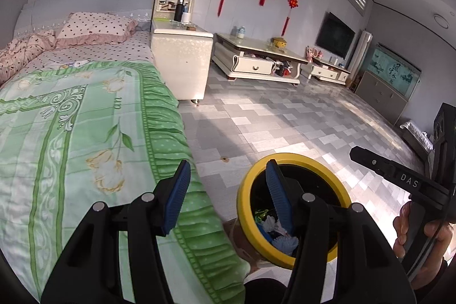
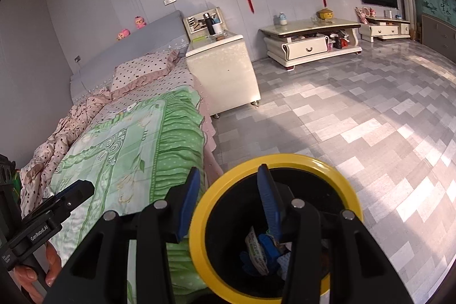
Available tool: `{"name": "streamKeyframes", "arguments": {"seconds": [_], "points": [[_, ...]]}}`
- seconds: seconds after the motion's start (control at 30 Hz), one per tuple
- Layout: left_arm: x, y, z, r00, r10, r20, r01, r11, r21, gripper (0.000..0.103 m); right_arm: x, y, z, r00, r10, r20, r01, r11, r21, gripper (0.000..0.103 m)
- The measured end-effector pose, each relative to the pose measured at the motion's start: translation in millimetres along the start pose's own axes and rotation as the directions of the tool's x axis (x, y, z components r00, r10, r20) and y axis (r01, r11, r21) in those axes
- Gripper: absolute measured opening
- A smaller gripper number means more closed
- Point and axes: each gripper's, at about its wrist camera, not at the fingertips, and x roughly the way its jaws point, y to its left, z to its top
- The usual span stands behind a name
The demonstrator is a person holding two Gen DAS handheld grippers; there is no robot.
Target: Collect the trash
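1. 2 grippers hung over a yellow-rimmed bin [image 1: 293, 211] that stood on the tiled floor [image 1: 285, 118] just beside the bed [image 1: 71, 118].
2. The left gripper [image 1: 228, 198] was released, its blue pads apart with nothing between them; 1 finger sat over the green quilt [image 1: 159, 133] and the other over the bin's mouth.
3. The right gripper [image 2: 228, 204] was also released and empty, with 1 finger above the quilt edge and the other inside the ring of the bin.
4. The trash [image 2: 262, 250] lay at the bottom of the bin: crumpled wrappers and scraps in white, blue and green.
5. A hand [image 1: 413, 230] gripped the right tool's handle at the edge of the left view.
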Motion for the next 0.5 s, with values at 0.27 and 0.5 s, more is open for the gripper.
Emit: {"name": "streamKeyframes", "arguments": {"seconds": [0.27, 0.5], "points": [[-60, 76, -12, 0.988, 0.144, 0.047, -0.14, 0.987, -0.085, 0.052, 17, 84, -14, 0.991, 0.12, -0.061, -0.126, 0.987, -0.099, 0.04], [-118, 146, -38, 0.955, 0.288, 0.071, -0.273, 0.948, -0.166, 0.059, 32, 163, -32, 0.968, 0.222, -0.119, -0.24, 0.955, -0.172, 0.041]]}}
